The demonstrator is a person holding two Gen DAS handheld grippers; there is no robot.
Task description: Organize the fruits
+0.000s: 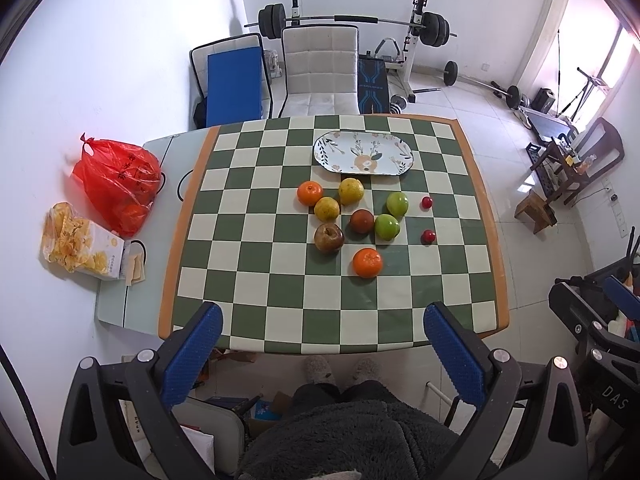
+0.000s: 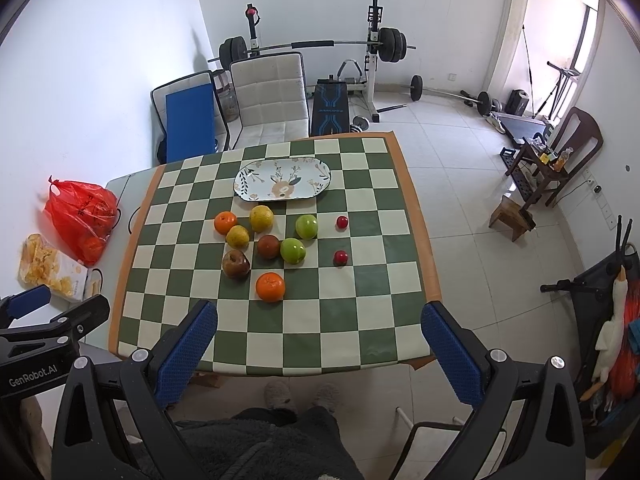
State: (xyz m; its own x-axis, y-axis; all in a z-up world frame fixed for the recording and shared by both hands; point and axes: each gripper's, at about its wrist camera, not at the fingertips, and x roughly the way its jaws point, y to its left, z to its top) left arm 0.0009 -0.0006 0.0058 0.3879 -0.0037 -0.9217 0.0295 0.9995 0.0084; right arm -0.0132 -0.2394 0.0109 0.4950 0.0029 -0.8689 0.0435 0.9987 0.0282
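Observation:
Several fruits lie loose on the checkered tablecloth (image 1: 280,320) (image 2: 360,340): a near orange (image 1: 367,263) (image 2: 270,287), a far orange (image 1: 309,193) (image 2: 225,222), two green apples (image 1: 387,226) (image 2: 293,251), a brown apple (image 1: 328,238) (image 2: 236,264), two yellow fruits and two small red ones (image 1: 428,236) (image 2: 340,257). A floral oval plate (image 1: 328,150) (image 2: 248,184) lies behind them with nothing on it. My left gripper (image 1: 322,316) and right gripper (image 2: 319,314) both hover open, high above the table's near edge, holding nothing.
A red plastic bag (image 1: 118,184) (image 2: 80,216) and a snack packet (image 1: 80,250) (image 2: 50,270) sit left of the cloth. A white chair (image 1: 318,72) stands behind the table. Gym gear fills the back. The person's legs and slippers (image 1: 340,368) are below.

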